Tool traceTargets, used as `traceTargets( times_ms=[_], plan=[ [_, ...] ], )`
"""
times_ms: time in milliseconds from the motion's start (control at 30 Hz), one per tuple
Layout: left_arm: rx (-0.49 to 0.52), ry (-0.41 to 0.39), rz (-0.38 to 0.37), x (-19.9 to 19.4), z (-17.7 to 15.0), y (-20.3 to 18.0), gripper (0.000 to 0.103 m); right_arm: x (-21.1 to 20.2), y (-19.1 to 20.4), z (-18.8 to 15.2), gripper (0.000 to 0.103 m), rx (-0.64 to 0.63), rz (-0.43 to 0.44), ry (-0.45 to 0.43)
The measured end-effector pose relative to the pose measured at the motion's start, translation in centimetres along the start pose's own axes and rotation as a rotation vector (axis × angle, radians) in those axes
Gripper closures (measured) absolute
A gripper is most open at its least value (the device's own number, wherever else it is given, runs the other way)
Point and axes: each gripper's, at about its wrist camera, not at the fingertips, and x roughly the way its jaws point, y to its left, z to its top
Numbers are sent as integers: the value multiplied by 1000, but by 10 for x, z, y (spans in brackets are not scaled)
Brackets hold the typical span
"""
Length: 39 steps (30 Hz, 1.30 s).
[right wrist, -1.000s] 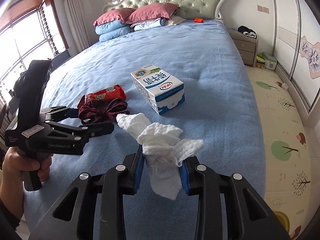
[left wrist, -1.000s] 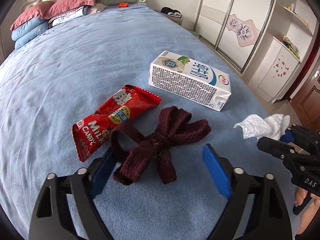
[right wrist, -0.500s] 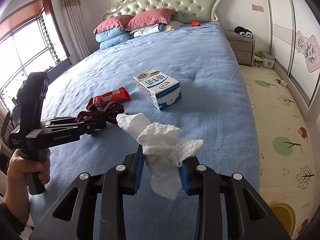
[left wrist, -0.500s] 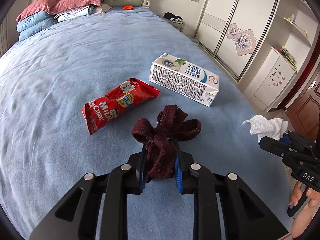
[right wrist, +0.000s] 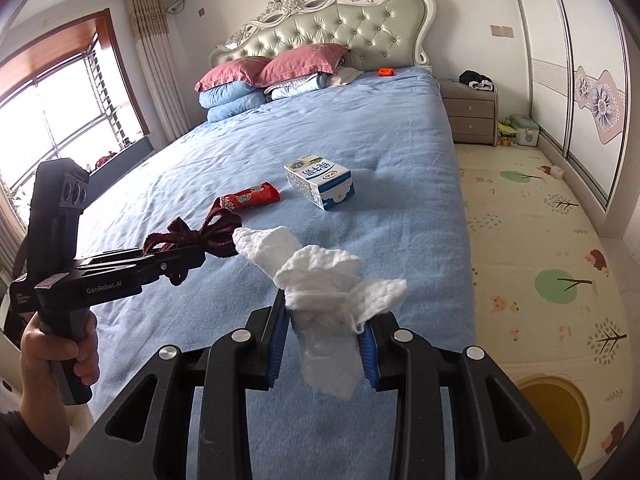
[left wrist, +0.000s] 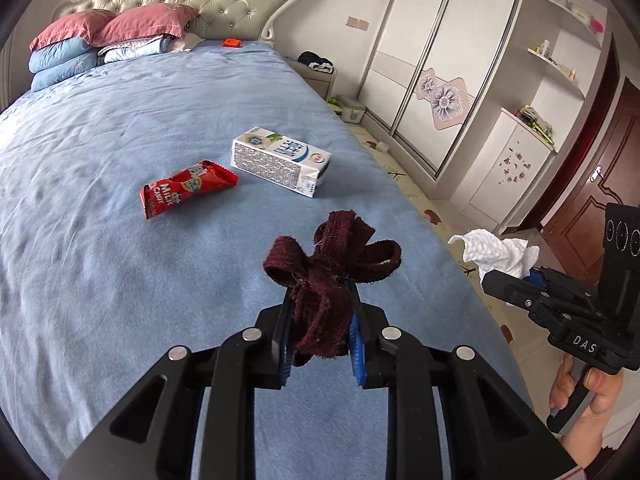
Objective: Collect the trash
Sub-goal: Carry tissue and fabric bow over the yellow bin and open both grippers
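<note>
My left gripper is shut on a dark maroon knitted bow and holds it above the blue bed. My right gripper is shut on a crumpled white tissue, also held above the bed near its foot. A red candy wrapper and a white milk carton lie on the bed ahead. The bow and the left gripper show at the left of the right wrist view. The tissue and the right gripper show at the right of the left wrist view.
Pillows are stacked at the headboard. A small orange object lies near them. A nightstand stands right of the bed. A patterned play mat covers the floor beside the wardrobe. A yellow round bin is at lower right.
My left gripper closed on the maroon bow and lifted it off the bed, pulling back from the wrapper and carton. My right gripper kept its hold on the tissue and also drew back.
</note>
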Motion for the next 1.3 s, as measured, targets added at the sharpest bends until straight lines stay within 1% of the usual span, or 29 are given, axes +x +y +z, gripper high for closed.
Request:
traceTargets(
  times_ms=[100,267,400,633,933,1067,1300],
  plan=[
    [-4,11,-49,-2,-6,-14,80,-21,-3,-10,72,3,-15,-22],
    [22,32,-80,4,-17,-47,80,-50,-9,-30,72,0,-45,-33],
    [84,51,-95,12,-24,-83,80,-73,-23,-45,72,13,-77,-46],
    [171,112,-180,36,-36,-146,80,-104,-60,-66,72,75,-150,-59],
    [258,185,-244,72,-43,-210,80,-142,-107,-95,72,164,-242,-85],
    [300,225,-264,92,-48,-236,79,-153,-129,-109,72,207,-278,-81],
    [343,316,-296,136,-58,-278,79,-166,-169,-133,72,293,-327,-65]
  ],
)
